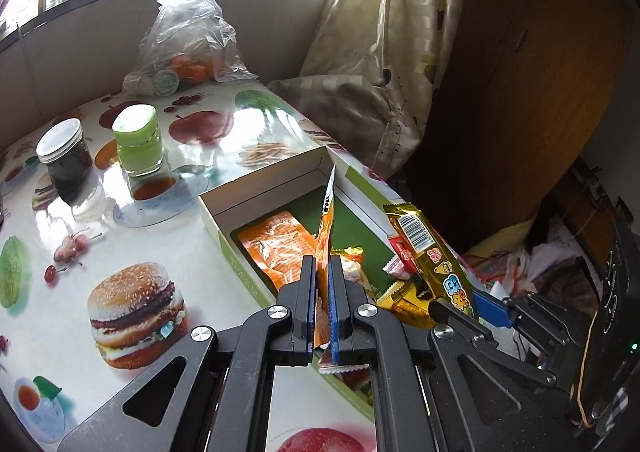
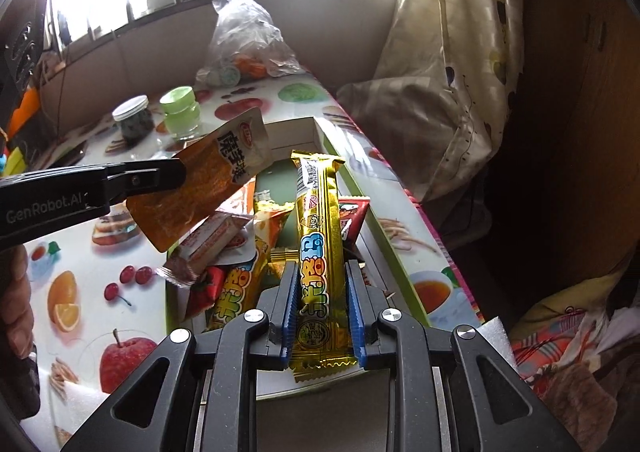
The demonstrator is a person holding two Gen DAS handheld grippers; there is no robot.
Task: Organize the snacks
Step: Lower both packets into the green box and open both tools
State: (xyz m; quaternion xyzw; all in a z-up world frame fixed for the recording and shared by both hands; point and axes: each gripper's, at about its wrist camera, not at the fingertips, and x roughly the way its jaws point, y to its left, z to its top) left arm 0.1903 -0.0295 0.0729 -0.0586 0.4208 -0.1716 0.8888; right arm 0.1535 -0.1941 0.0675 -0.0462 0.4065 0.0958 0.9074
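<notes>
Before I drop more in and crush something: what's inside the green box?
Inside the green box lie an orange pouch, a gold wafer pack and a small red packet. The grippers and held snacks hide the rest.

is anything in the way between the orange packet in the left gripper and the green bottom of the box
Nothing visible blocks it. The orange packet, clamped in the left gripper, hangs above the box; another orange packet lies flat at one side, leaving bare green floor beside it.

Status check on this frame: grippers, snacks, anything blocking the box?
Left gripper shut on orange pouch, right gripper shut on gold bar. Both over the box. Box already partly filled; nothing blocking.
</notes>
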